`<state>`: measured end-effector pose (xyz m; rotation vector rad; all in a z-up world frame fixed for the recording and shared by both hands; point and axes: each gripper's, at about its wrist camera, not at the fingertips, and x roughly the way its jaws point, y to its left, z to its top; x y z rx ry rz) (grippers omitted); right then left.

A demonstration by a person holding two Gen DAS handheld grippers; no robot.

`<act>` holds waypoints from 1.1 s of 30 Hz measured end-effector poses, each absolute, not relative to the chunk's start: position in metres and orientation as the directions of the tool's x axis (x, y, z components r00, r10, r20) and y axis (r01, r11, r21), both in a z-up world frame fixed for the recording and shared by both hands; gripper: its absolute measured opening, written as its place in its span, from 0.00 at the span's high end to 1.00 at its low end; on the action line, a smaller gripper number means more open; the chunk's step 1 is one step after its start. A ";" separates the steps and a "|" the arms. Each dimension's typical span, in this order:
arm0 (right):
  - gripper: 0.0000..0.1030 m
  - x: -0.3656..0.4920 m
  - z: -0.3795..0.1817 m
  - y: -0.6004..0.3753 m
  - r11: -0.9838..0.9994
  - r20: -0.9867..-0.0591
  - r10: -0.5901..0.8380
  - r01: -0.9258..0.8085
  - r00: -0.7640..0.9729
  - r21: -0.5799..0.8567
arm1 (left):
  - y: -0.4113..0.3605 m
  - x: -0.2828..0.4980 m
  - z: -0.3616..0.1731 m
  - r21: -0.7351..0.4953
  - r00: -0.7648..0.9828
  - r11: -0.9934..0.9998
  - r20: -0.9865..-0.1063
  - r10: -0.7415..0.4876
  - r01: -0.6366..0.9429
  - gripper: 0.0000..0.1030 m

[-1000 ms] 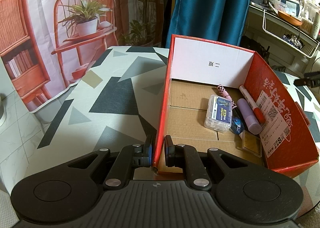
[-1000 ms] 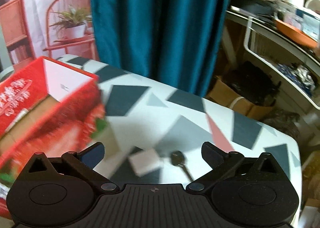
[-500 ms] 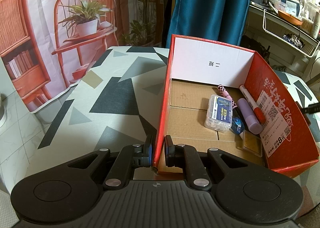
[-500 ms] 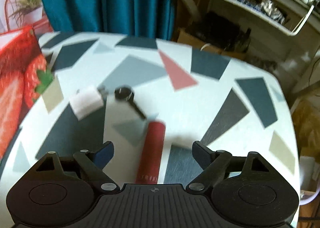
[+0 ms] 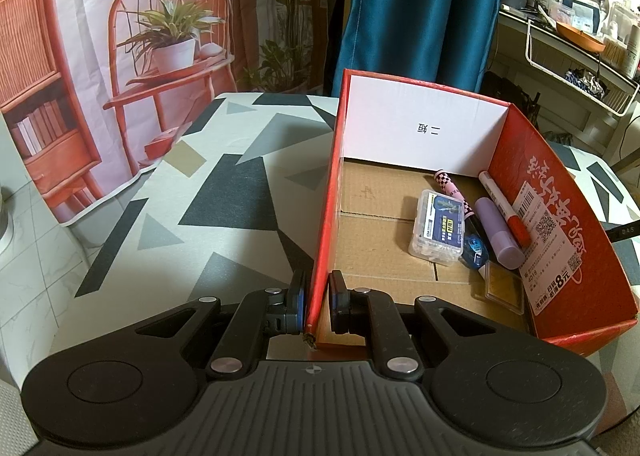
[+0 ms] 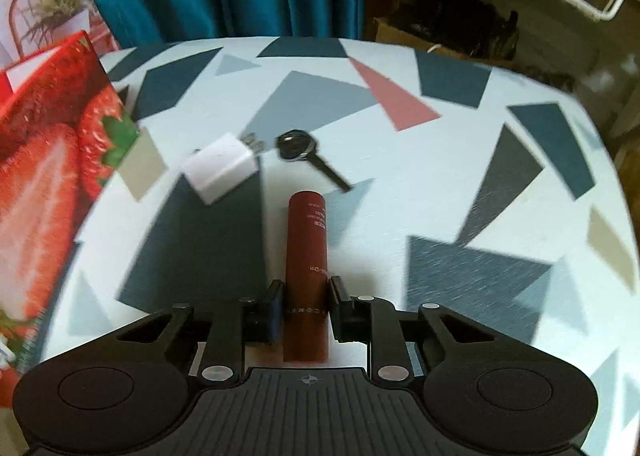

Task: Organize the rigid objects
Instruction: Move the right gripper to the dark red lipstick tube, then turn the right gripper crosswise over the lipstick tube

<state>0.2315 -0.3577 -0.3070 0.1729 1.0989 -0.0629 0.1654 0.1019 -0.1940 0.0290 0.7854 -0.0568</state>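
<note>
While the left gripper (image 5: 317, 304) is pinching the red box's (image 5: 560, 192) near wall, the right gripper (image 6: 306, 306) is clamping a maroon tube (image 6: 307, 256). A white charger (image 6: 220, 166) and black key (image 6: 304, 150) are lying beyond the tube.

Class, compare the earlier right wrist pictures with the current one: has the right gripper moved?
Yes. The right gripper has come down and forward over the table, and its jaws now close around the dark red tube, near the key.

Glossy printed cardboard box (image 5: 556, 216) with raw corrugated floor, matt maroon tube (image 6: 307, 256), smooth patterned tablecloth (image 6: 460, 184)
</note>
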 end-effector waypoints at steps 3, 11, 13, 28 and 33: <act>0.79 0.235 -0.307 -0.347 0.972 -0.890 0.059 0.177 0.453 0.154 | 0.102 0.165 -0.194 0.005 0.706 0.998 -0.707 -0.040 0.062 0.86; 0.77 0.243 -0.308 -0.330 0.924 -0.889 0.107 0.286 0.445 0.254 | 0.102 0.165 -0.194 0.004 0.706 0.998 -0.707 -0.041 0.062 0.86; 0.76 0.244 -0.307 -0.324 0.925 -0.891 0.113 0.280 0.440 0.256 | 0.102 0.165 -0.194 0.004 0.706 0.998 -0.707 -0.041 0.061 0.86; 0.54 0.252 -0.308 -0.297 0.900 -0.877 0.211 0.264 0.433 0.347 | 0.102 0.165 -0.194 0.003 0.706 0.998 -0.707 -0.041 0.061 0.86; 0.21 0.259 -0.301 -0.280 0.941 -0.878 0.212 0.154 0.428 0.302 | 0.102 0.165 -0.194 0.004 0.706 0.998 -0.707 -0.041 0.061 0.86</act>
